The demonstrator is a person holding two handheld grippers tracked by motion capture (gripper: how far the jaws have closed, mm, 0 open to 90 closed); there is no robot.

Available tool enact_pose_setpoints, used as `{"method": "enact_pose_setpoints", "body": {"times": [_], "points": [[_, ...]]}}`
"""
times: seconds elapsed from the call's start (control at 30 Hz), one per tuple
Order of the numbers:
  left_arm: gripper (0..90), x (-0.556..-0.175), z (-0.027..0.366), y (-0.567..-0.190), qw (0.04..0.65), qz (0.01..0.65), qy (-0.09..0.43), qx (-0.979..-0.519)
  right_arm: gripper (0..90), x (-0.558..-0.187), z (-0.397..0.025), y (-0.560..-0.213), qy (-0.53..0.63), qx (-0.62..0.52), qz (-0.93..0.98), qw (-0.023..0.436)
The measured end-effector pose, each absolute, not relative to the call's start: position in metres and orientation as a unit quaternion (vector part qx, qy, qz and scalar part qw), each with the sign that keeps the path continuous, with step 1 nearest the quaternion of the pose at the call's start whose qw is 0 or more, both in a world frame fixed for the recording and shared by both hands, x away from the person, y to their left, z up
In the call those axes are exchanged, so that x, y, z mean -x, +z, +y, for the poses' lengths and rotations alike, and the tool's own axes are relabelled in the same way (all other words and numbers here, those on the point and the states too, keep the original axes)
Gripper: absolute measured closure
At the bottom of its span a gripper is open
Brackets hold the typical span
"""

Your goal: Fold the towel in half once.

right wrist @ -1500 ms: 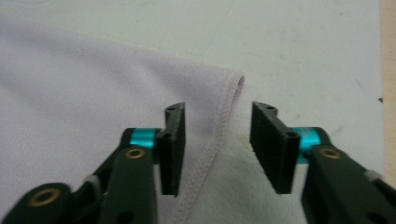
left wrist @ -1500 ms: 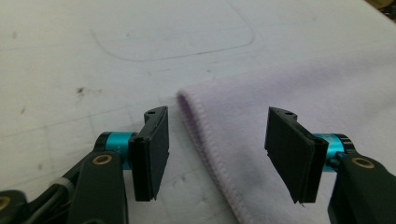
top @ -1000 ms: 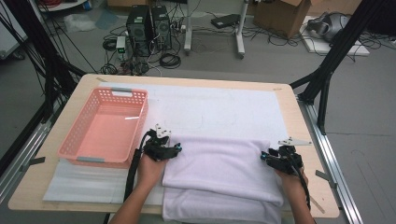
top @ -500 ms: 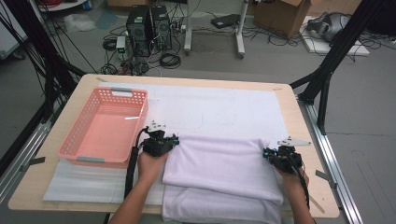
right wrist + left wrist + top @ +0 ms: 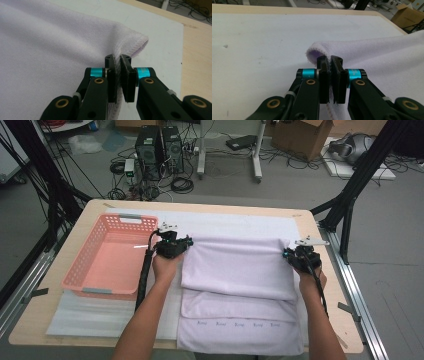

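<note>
A pale lilac towel [image 5: 240, 270] lies folded in layers on the white mat [image 5: 235, 222], its near edge at the table's front. My left gripper [image 5: 181, 245] is shut on the towel's far left corner [image 5: 317, 51], cloth pinched between the jaws. My right gripper [image 5: 289, 252] is shut on the far right corner [image 5: 136, 42] the same way. Between the two grippers the top fold's far edge stretches out straight, lifted a little above the mat.
A pink plastic basket [image 5: 80, 270], empty, stands on the left of the table beside my left forearm. The wooden table edge [image 5: 320, 227] runs close to the right gripper. Computers [image 5: 157, 142], cables and boxes sit on the floor beyond the table.
Both grippers have carried the towel's edge away from the person toward the far side, so the top layer now spreads further up the mat and uncovers the folded layers at the front.
</note>
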State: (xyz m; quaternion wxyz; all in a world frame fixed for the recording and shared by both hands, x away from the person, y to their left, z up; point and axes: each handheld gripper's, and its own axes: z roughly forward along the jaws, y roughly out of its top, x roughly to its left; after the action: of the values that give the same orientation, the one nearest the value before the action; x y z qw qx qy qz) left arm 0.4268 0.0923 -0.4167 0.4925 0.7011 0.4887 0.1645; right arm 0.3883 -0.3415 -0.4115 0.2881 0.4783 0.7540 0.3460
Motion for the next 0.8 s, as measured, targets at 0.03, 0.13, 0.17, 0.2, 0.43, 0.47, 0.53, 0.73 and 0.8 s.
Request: {"method": "enact_pose_setpoints", "body": {"times": [0.03,0.13,0.17,0.2,0.43,0.47,0.53,0.73,0.8], "points": [[85.1,-0.43,0.092,-0.416,0.495,0.487,0.168,-0.7,84.7,-0.393,-0.341,-0.411,0.347,-0.482,0.75,0.29],[83.2,-0.435,0.091,-0.414,0.498,0.49,0.171,-0.695,83.6,-0.401,-0.341,-0.412,0.361,-0.5,0.73,0.294],[79.5,-0.434,0.09,-0.414,0.495,0.493,0.17,-0.695,81.0,-0.403,-0.34,-0.413,0.364,-0.508,0.725,0.289],[71.9,-0.433,0.091,-0.415,0.492,0.494,0.165,-0.697,75.6,-0.403,-0.34,-0.415,0.363,-0.514,0.724,0.283],[51.2,-0.417,0.1,-0.413,0.515,0.477,0.151,-0.696,68.5,-0.384,-0.352,-0.41,0.382,-0.523,0.71,0.277],[49.9,-0.412,0.101,-0.412,0.519,0.472,0.154,-0.696,68.4,-0.379,-0.353,-0.408,0.38,-0.52,0.713,0.278],[49.7,-0.401,0.103,-0.411,0.528,0.466,0.153,-0.693,68.4,-0.367,-0.355,-0.405,0.385,-0.515,0.714,0.276],[49.6,-0.361,0.102,-0.413,0.534,0.427,0.165,-0.711,64.4,-0.326,-0.364,-0.402,0.401,-0.509,0.711,0.272],[49.5,-0.347,0.102,-0.416,0.54,0.423,0.156,-0.71,64.3,-0.31,-0.366,-0.405,0.402,-0.507,0.714,0.268]]}}
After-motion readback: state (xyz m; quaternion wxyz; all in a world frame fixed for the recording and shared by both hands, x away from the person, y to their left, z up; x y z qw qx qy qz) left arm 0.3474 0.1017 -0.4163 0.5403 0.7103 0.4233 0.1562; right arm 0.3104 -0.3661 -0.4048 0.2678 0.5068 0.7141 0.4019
